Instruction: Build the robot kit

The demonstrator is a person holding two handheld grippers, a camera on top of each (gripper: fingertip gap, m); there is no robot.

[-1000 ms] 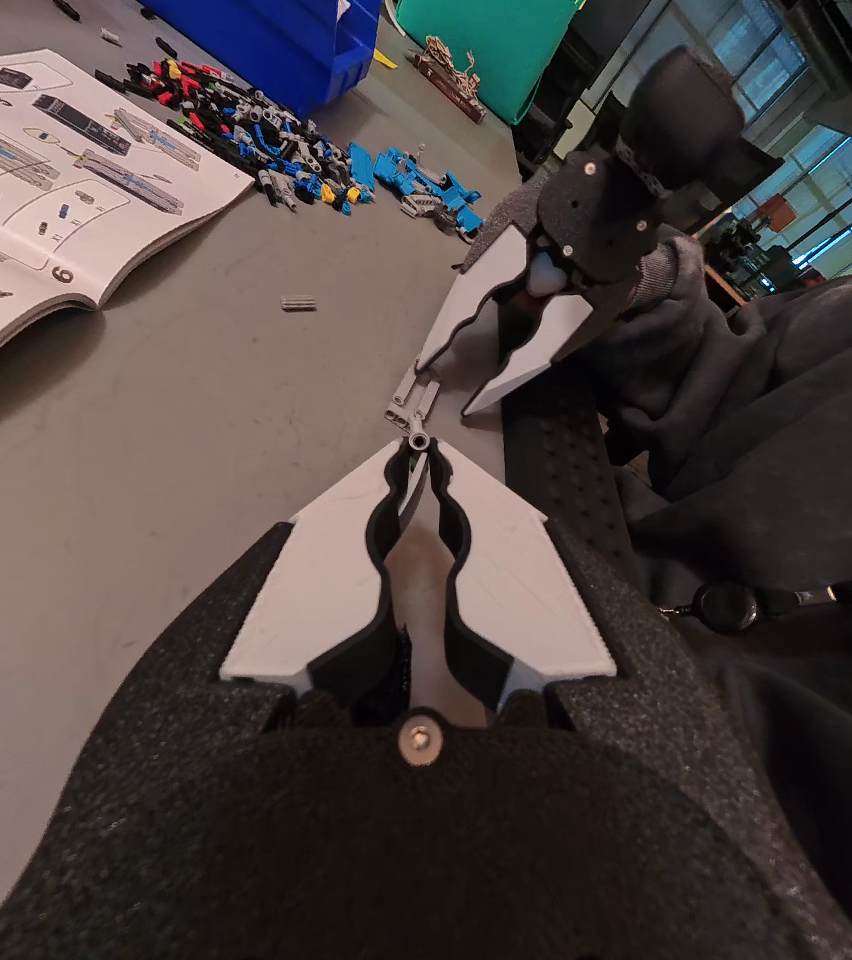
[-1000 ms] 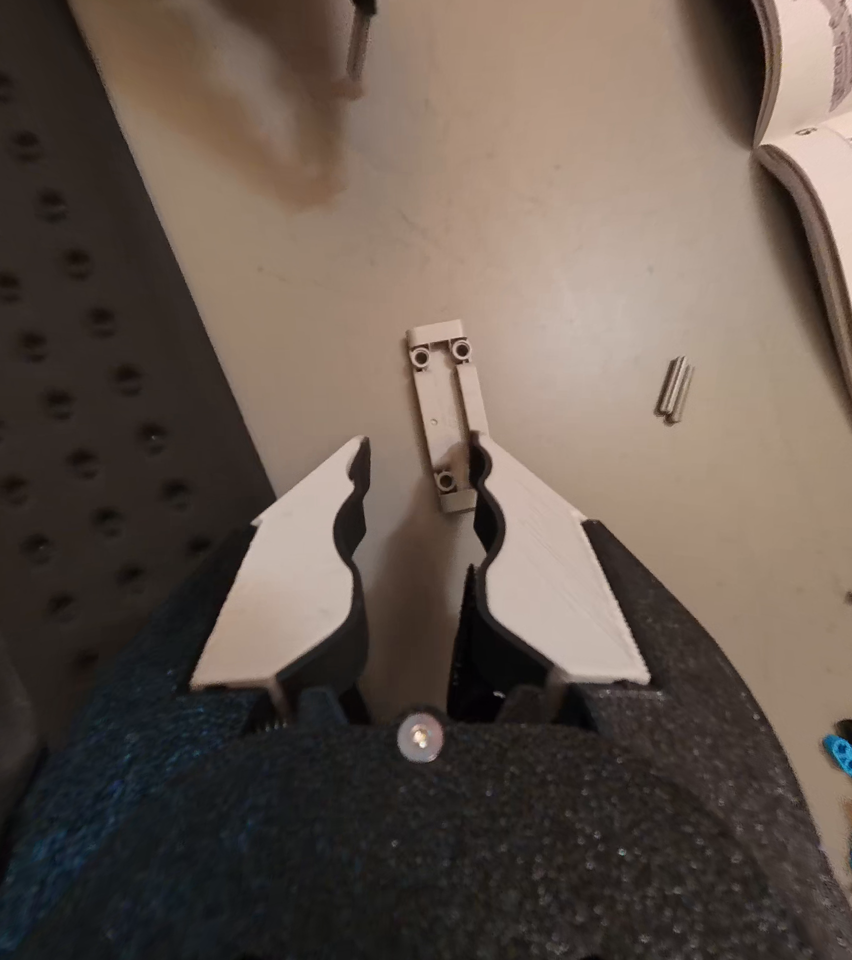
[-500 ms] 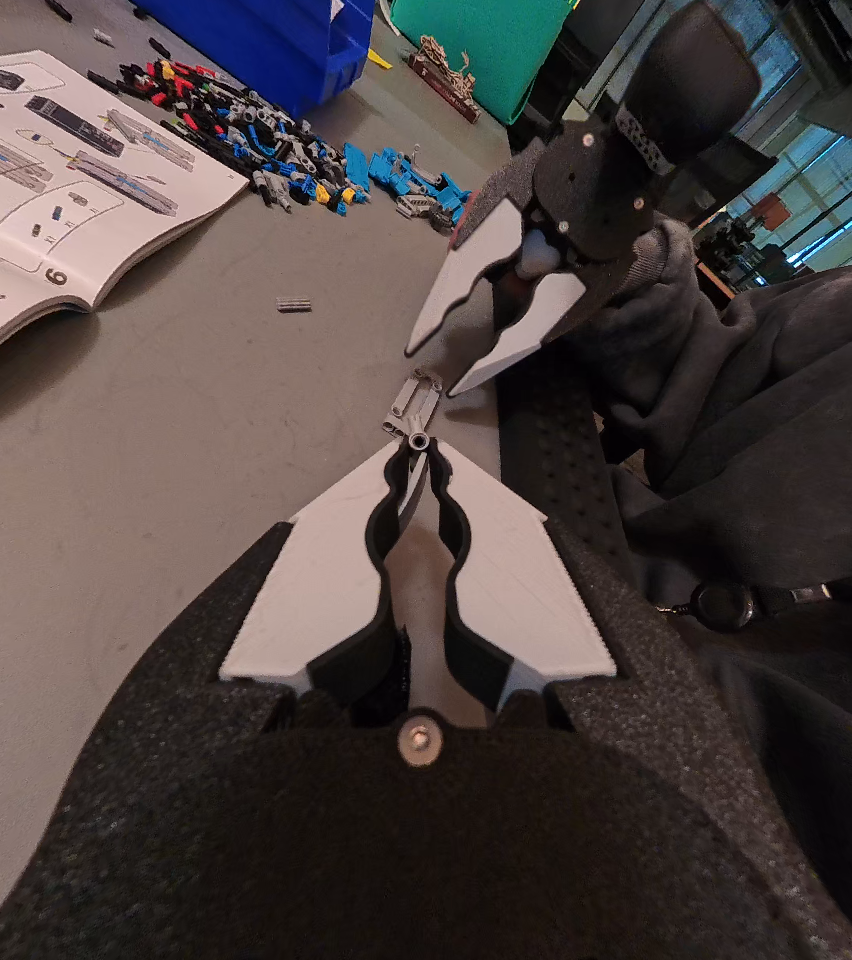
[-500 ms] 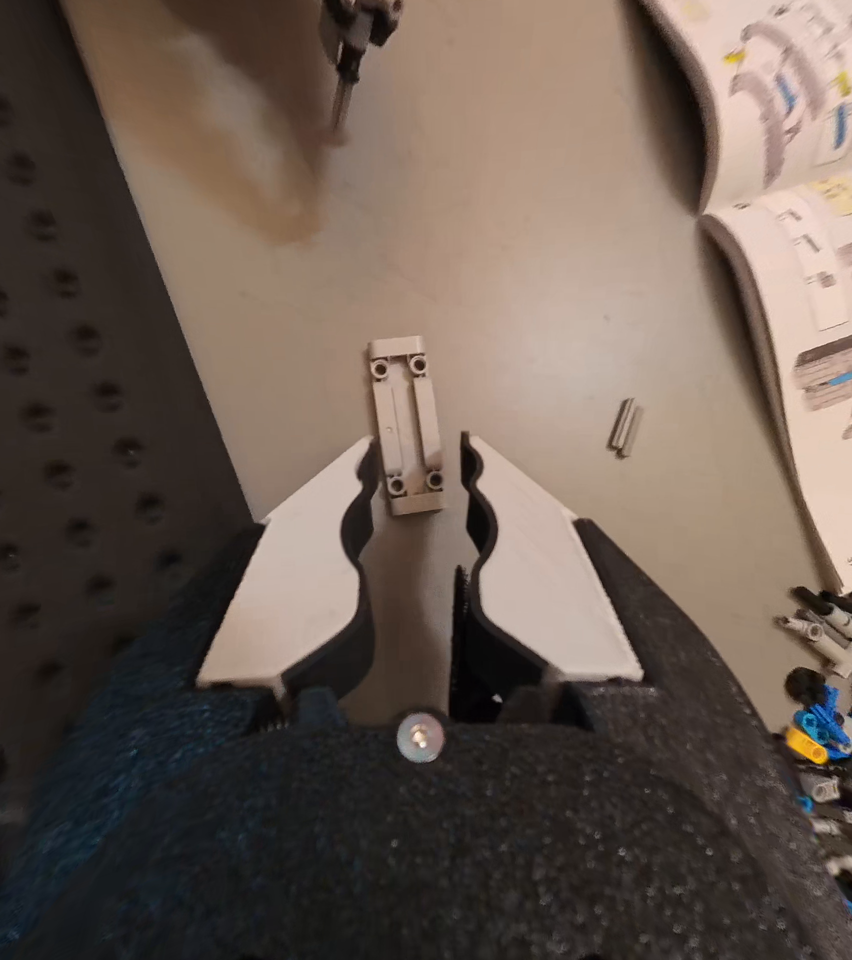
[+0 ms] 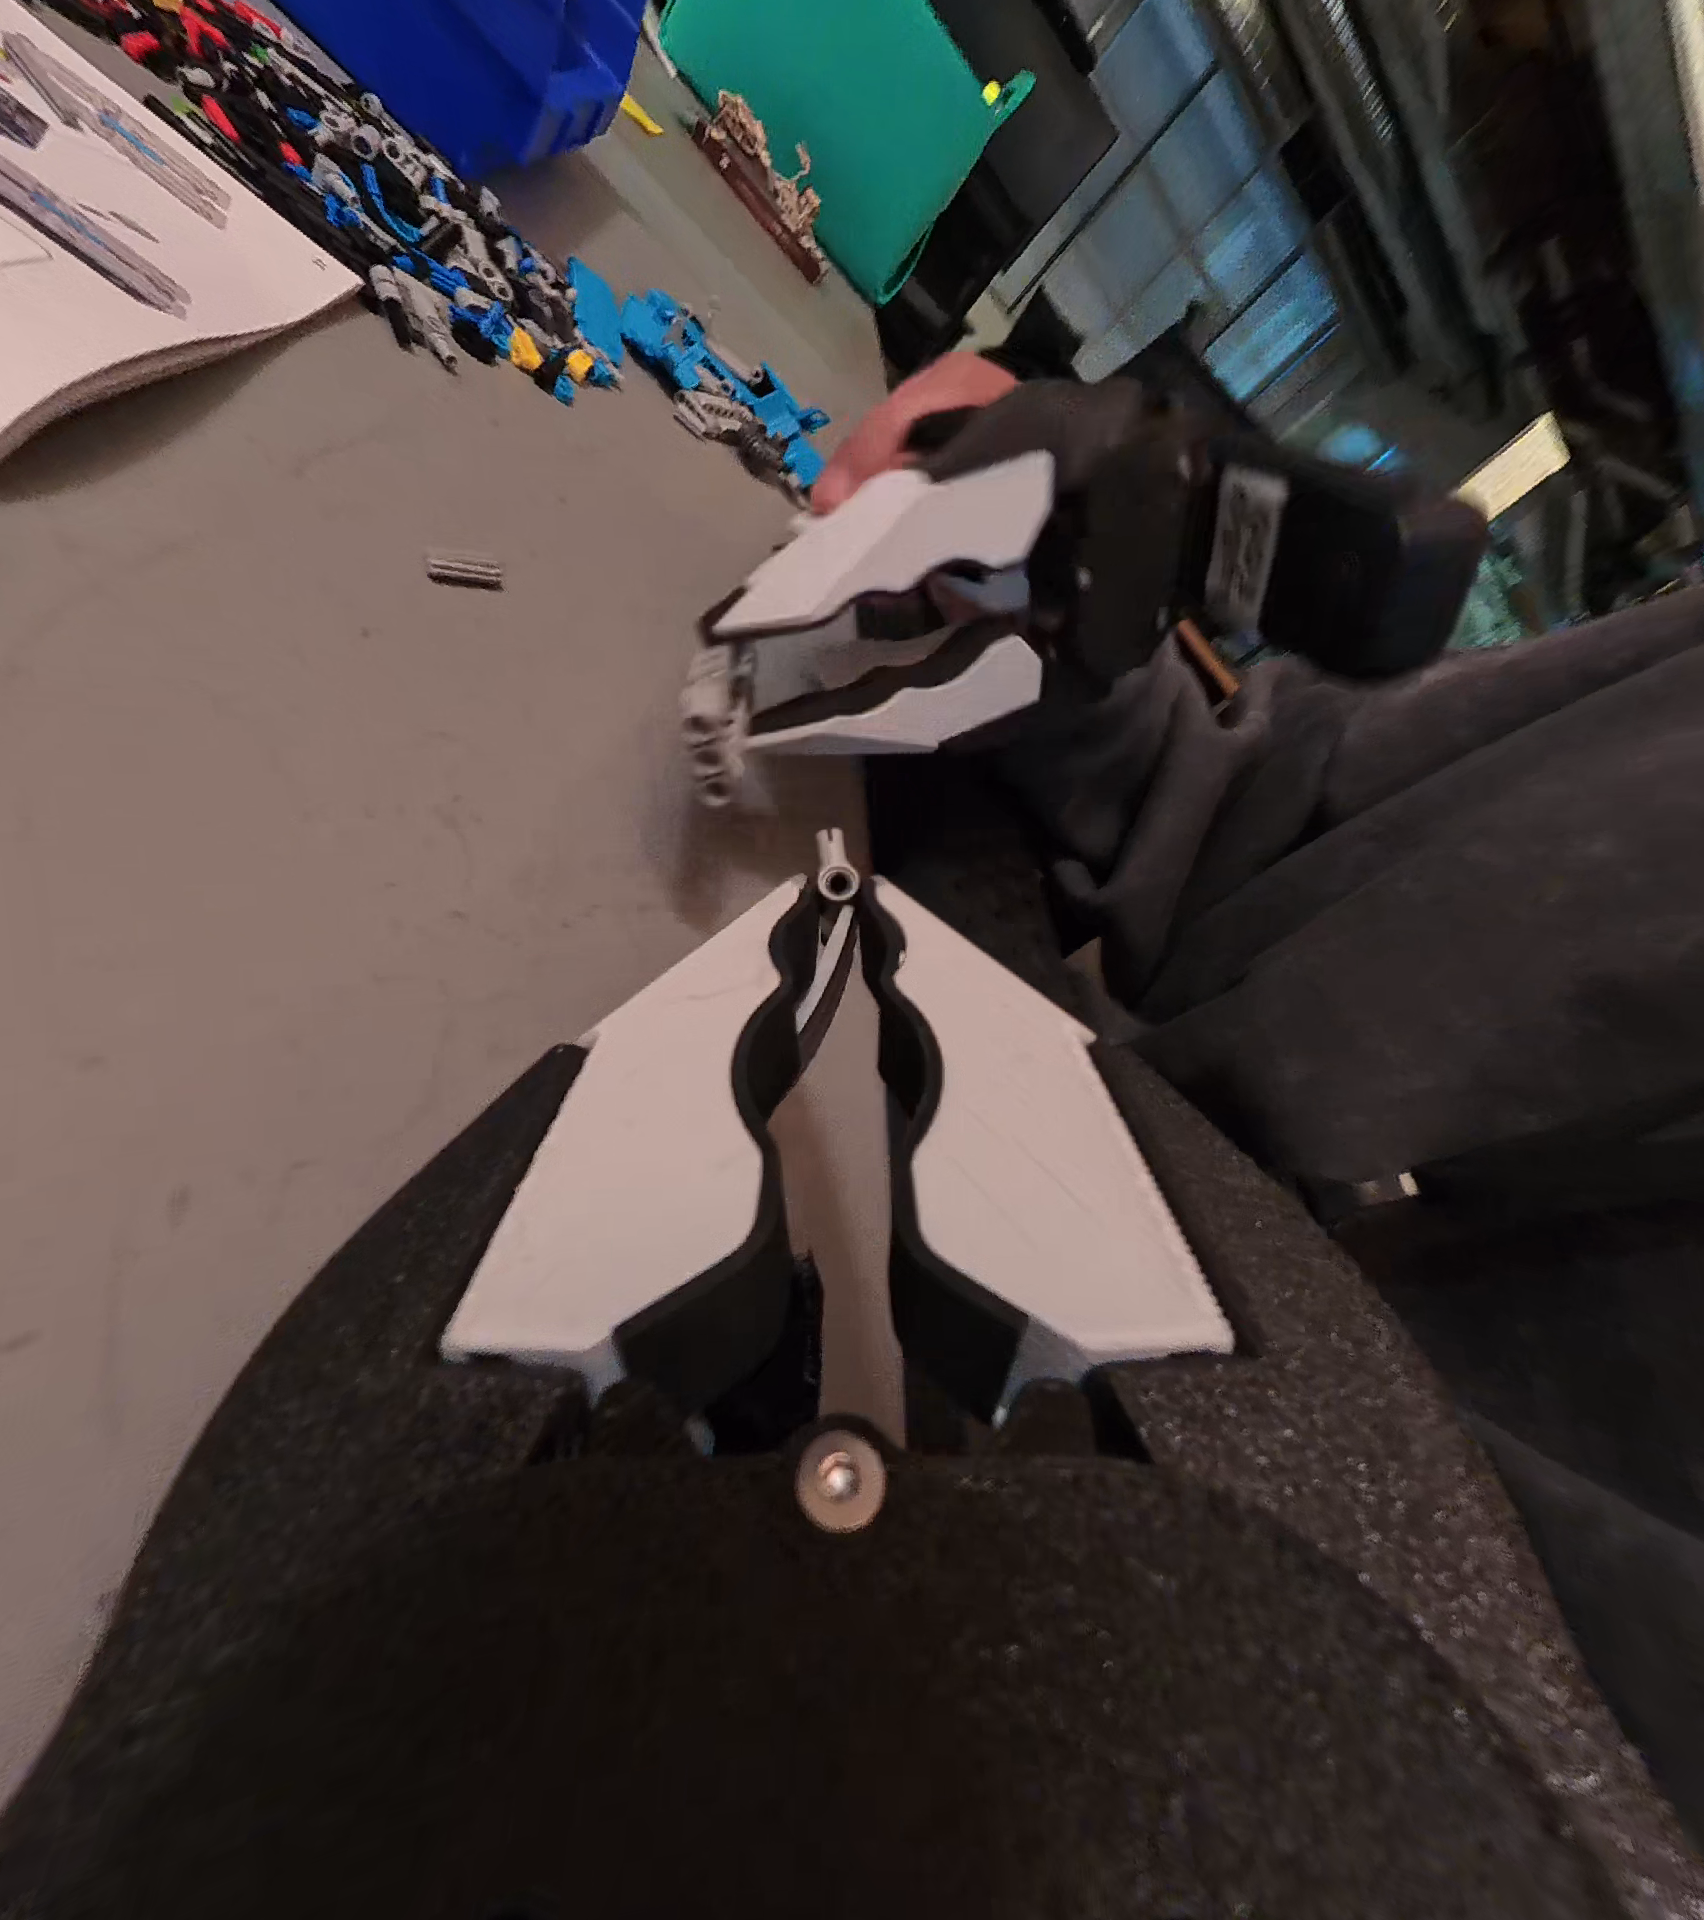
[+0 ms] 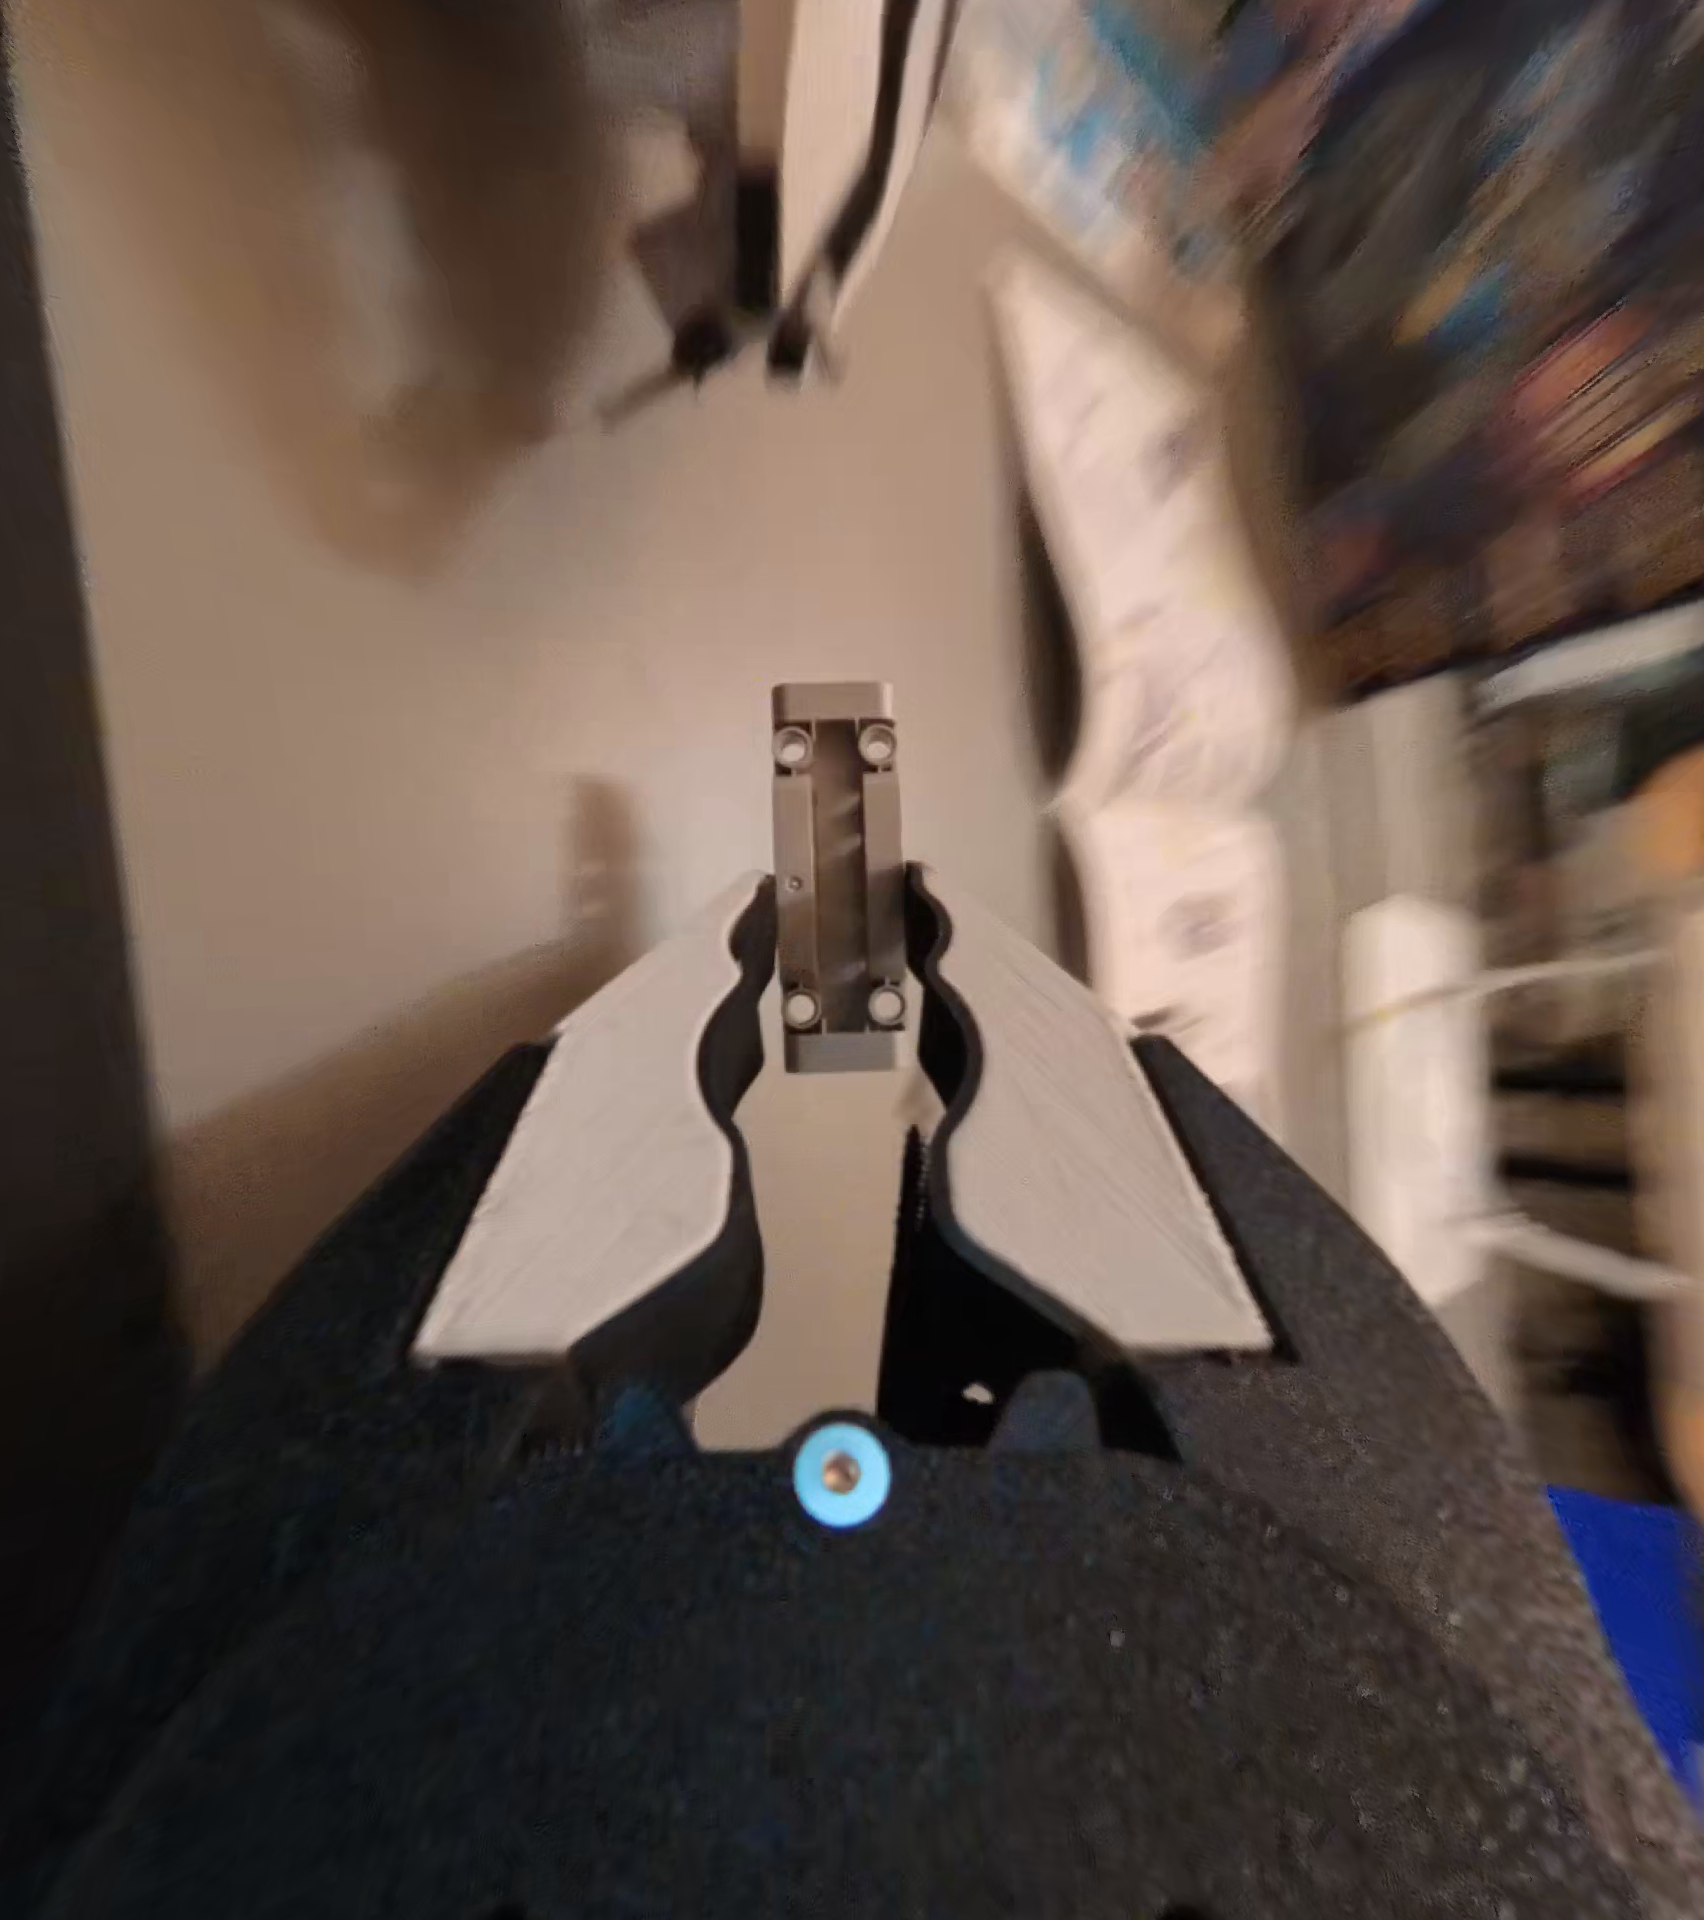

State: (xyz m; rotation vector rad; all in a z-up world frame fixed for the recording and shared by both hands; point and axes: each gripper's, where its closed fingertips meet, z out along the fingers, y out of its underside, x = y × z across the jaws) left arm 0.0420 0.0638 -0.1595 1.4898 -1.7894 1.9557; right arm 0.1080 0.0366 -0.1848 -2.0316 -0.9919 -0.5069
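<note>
My left gripper (image 5: 835, 896) is shut on a small grey pin (image 5: 835, 871) whose end sticks out past the fingertips, just above the grey table (image 5: 204, 831). My right gripper (image 6: 835, 883) is shut on a flat grey frame piece (image 6: 835, 821) with holes at its corners and holds it lifted off the table. In the left wrist view the right gripper (image 5: 728, 675) shows turned on its side, the frame piece (image 5: 713, 727) hanging from its tips, a short way beyond the pin. The left gripper (image 6: 754, 343) shows blurred at the top of the right wrist view.
An open instruction booklet (image 5: 48, 229) lies at the far left. A pile of small blue, black and red parts (image 5: 474, 260) and a blue assembly (image 5: 723, 384) lie beyond. A short grey axle (image 5: 463, 568) lies loose. A blue bin (image 5: 495, 62) and a black perforated mat (image 5: 952, 862) border the table. Tip to tip, the grippers are about 8 centimetres apart.
My right gripper closed on the grey frame piece, lifted it off the table and turned on its side. The right wrist view is now blurred by motion. My left gripper still holds the pin.
</note>
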